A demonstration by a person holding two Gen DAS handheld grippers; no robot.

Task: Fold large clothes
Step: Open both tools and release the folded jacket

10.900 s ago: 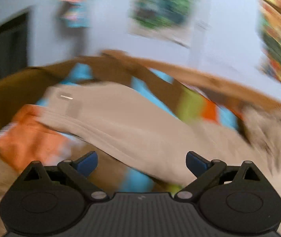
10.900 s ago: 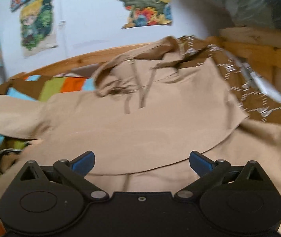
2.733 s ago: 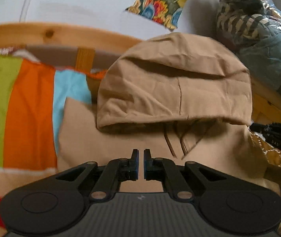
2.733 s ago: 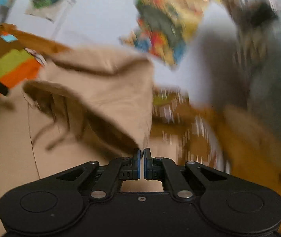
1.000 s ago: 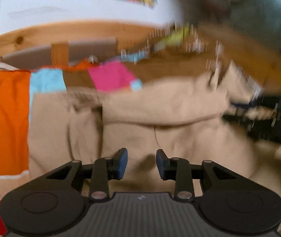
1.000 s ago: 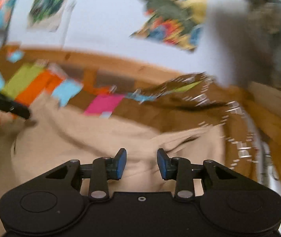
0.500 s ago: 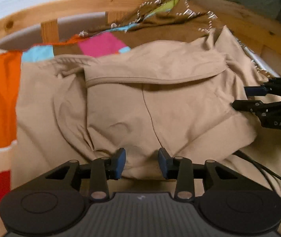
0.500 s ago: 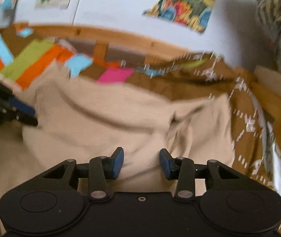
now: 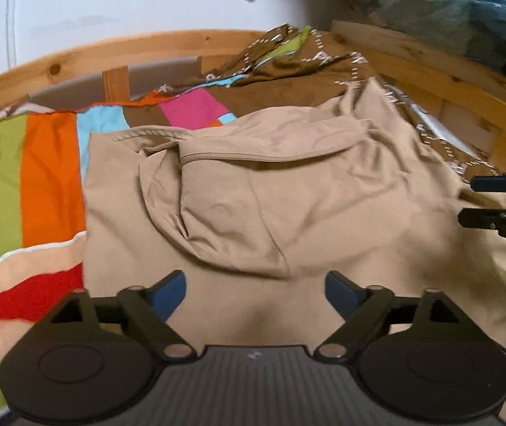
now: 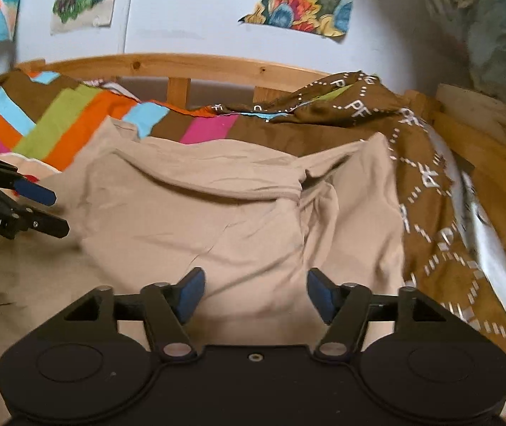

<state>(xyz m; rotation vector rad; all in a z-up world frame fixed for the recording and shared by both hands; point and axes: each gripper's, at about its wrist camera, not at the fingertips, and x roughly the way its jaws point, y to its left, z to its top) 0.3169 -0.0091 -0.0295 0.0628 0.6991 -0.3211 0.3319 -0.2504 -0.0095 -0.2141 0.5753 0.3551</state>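
**Item: hoodie fold, hood turned down, release stage**

Bed: wooden-framed bed (image 9: 167,44) with a multicoloured striped and brown patterned quilt (image 9: 50,177).

Garment: large beige cotton hoodie (image 9: 288,220) spread on the quilt, its hood (image 9: 253,177) folded down over the body, creased at its left side.

Left gripper (image 9: 254,293): jaws just opened wide, nothing between them; hood hem just ahead.

Right gripper (image 10: 254,296): jaws likewise just opened, empty, cloth lying below.

Handling note: likely next, smooth the hood flat, then take both outer edges evenly for a square fold.
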